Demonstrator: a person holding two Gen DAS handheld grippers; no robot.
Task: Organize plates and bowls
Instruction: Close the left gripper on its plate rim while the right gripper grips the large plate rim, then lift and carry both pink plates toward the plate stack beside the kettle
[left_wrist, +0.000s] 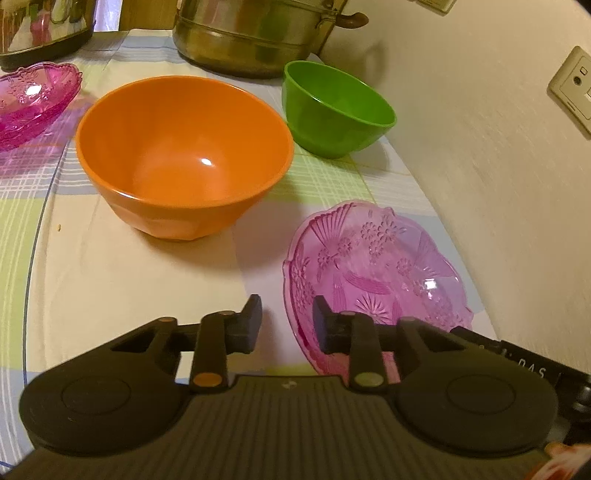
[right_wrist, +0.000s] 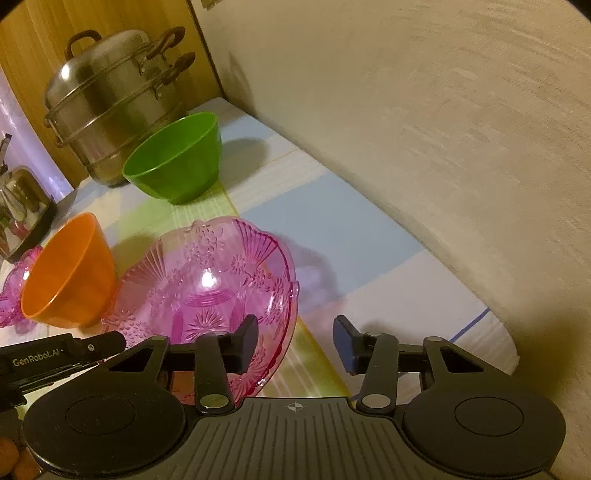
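Note:
A pink glass plate (left_wrist: 380, 266) lies on the tablecloth near the wall; it also shows in the right wrist view (right_wrist: 207, 280). My left gripper (left_wrist: 286, 319) is open, its jaws straddling the plate's near-left rim, not closed on it. My right gripper (right_wrist: 295, 341) is open, its left finger over the plate's right rim, its right finger over the cloth. An orange bowl (left_wrist: 184, 155) (right_wrist: 70, 273) stands left of the plate. A green bowl (left_wrist: 334, 107) (right_wrist: 177, 158) stands behind. A second pink glass plate (left_wrist: 33, 99) (right_wrist: 16, 291) lies at far left.
A steel steamer pot (left_wrist: 255, 33) (right_wrist: 114, 99) stands at the back. A shiny kettle-like vessel (left_wrist: 40, 29) (right_wrist: 22, 203) is at back left. The wall (left_wrist: 480, 155) runs close along the right, with a socket (left_wrist: 576, 92). The table's edge curves at the right (right_wrist: 506, 332).

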